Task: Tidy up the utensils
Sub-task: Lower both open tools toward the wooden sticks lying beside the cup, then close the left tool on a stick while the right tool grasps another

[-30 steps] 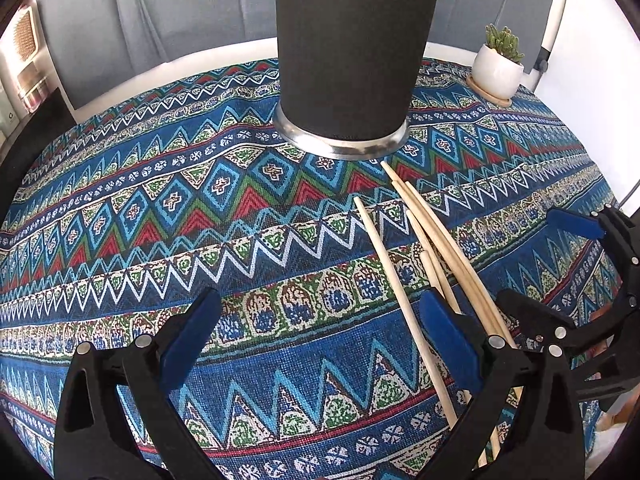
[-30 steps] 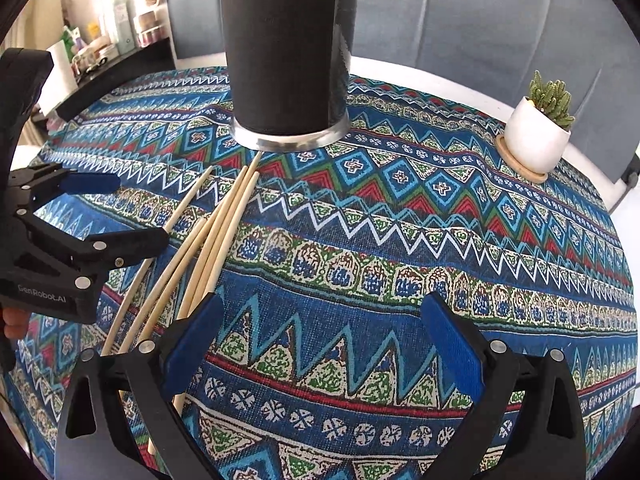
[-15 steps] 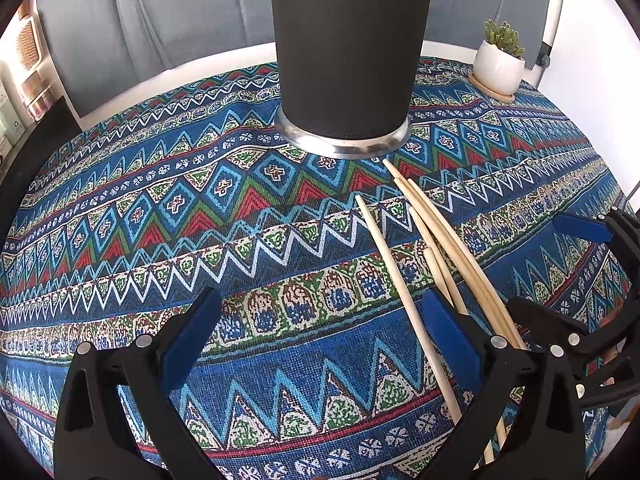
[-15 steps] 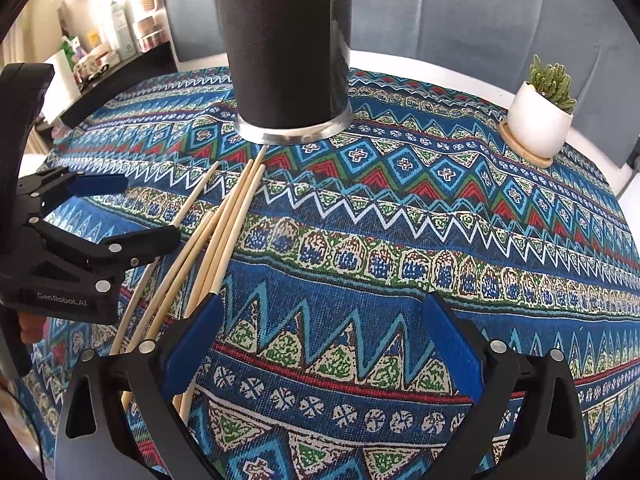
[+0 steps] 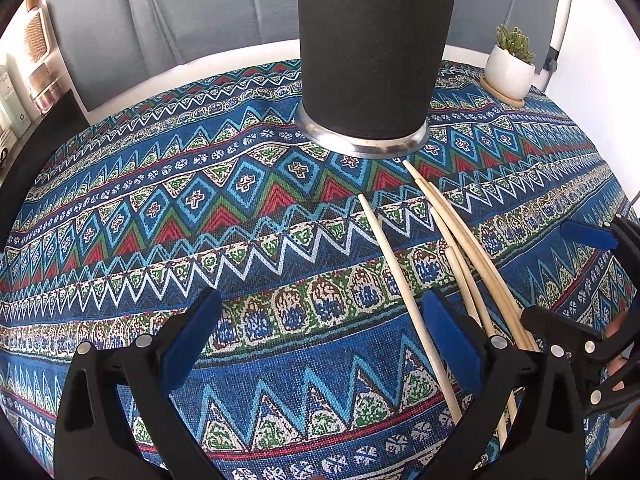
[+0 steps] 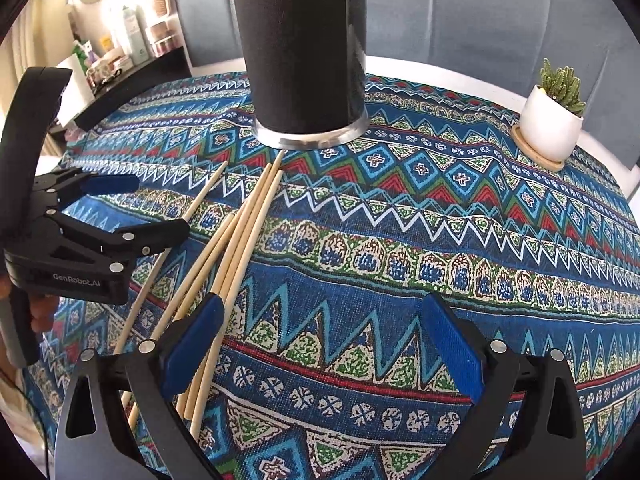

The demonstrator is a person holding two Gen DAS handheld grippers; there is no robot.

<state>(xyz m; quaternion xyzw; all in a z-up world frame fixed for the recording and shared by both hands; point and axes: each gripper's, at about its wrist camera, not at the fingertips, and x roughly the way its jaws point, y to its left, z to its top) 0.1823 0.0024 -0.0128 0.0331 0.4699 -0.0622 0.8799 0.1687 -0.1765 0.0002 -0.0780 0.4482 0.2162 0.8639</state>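
Observation:
Several pale wooden chopsticks (image 5: 460, 240) (image 6: 244, 232) lie loosely fanned on the patterned tablecloth, their tips pointing toward a tall black cylindrical holder (image 5: 372, 48) (image 6: 304, 48) with a metal base ring. My left gripper (image 5: 320, 340) is open above bare cloth, the chopsticks running under its right finger. My right gripper (image 6: 320, 344) is open too, with the chopsticks passing beneath its left finger. Each gripper shows in the other's view: the right one (image 5: 576, 280) at the right edge, the left one (image 6: 132, 204) at the left edge, both open and holding nothing.
A small cactus in a white pot (image 5: 510, 68) (image 6: 554, 120) stands on a wooden saucer at the back right. The round table (image 5: 120, 216) carries a blue patterned cloth. A grey upholstered seat sits behind it, and a dark shelf with bottles (image 6: 132, 40) lies at the left.
Both grippers have drifted slightly nearer the holder and the table. The chopsticks and the holder have not moved.

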